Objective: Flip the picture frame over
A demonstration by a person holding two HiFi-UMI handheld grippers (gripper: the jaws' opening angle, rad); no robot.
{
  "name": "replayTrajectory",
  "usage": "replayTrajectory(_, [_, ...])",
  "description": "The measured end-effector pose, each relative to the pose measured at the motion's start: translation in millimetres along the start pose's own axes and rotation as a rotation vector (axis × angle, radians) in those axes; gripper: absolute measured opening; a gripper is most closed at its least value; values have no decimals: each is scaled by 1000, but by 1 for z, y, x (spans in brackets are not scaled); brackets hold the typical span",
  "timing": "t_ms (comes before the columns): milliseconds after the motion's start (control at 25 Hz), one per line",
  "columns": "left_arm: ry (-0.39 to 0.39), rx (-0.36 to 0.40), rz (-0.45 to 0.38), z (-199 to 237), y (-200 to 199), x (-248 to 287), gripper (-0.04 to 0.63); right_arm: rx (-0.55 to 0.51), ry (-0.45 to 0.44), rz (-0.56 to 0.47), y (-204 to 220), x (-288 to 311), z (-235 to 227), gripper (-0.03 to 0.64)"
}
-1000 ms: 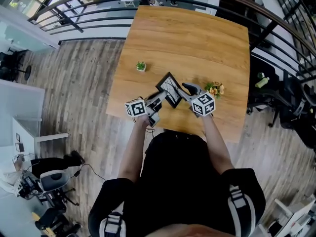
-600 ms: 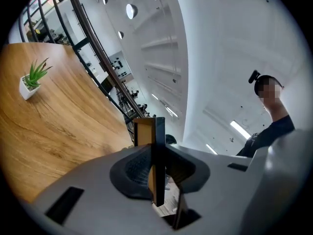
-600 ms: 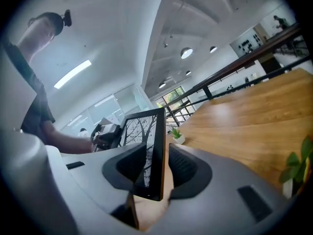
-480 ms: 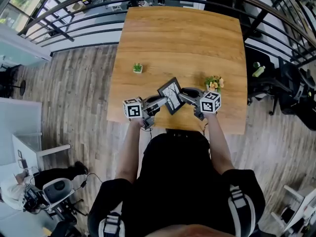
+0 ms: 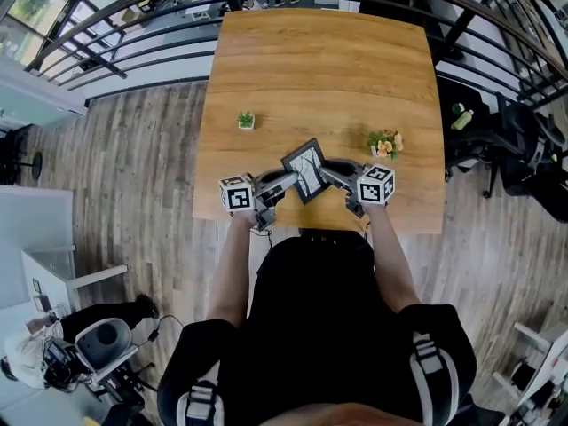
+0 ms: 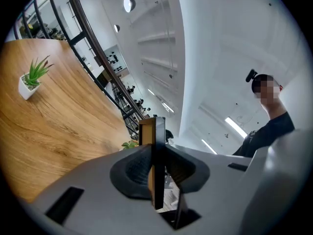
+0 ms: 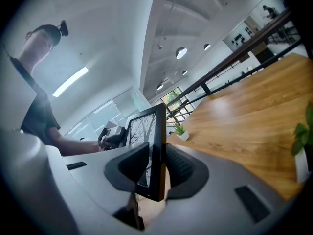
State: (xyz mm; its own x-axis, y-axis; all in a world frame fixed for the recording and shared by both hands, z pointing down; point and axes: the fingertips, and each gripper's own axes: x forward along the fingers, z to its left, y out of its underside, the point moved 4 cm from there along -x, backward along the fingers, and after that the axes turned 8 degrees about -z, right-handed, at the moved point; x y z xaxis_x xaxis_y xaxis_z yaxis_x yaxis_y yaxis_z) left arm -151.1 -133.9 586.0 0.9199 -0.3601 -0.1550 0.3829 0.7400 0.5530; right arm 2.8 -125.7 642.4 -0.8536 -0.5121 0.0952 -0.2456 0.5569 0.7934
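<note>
Evidently the flip is mid-way: the picture frame (image 5: 306, 168) is off the counter (image 5: 337, 78), carried between the two grippers and tipped so that its printed side faces up toward the head camera. The left gripper (image 6: 155, 169) has its jaws drawn in narrow and clamped on one edge of the frame, which stands edge-on between the pads and rises just above them. The right gripper (image 7: 155, 166) is closing its jaws on the opposite edge; the frame sits between the pads there too, the branch picture facing the pad at that view's left, and the pads look to be pressing on it. A small green potted plant (image 5: 246, 120) stands well apart beyond the left jaws, and a pot of flowers (image 5: 384, 143) sits near the right jaws, just past them on the far side. By my reading the lift and two-sided hold are done and the turn itself is the step in hand. The next move calls for both hands to roll together about the line between the jaws until the printed side faces down, keeping the grips even so the thin edge does not twist out, then lowering it flat onto the bare wood between the two pots before either pair of jaws lets go
</note>
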Motion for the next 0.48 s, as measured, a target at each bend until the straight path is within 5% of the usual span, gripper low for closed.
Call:
replayTrajectory(200, [-122, 21, -36, 25, -9, -3, 86, -40, 125, -21, 3, 4, -3, 104])
replayTrajectory(480, [-320, 100, 14, 59, -1, 6, 86, -37, 306, 25, 23, 4, -22, 100])
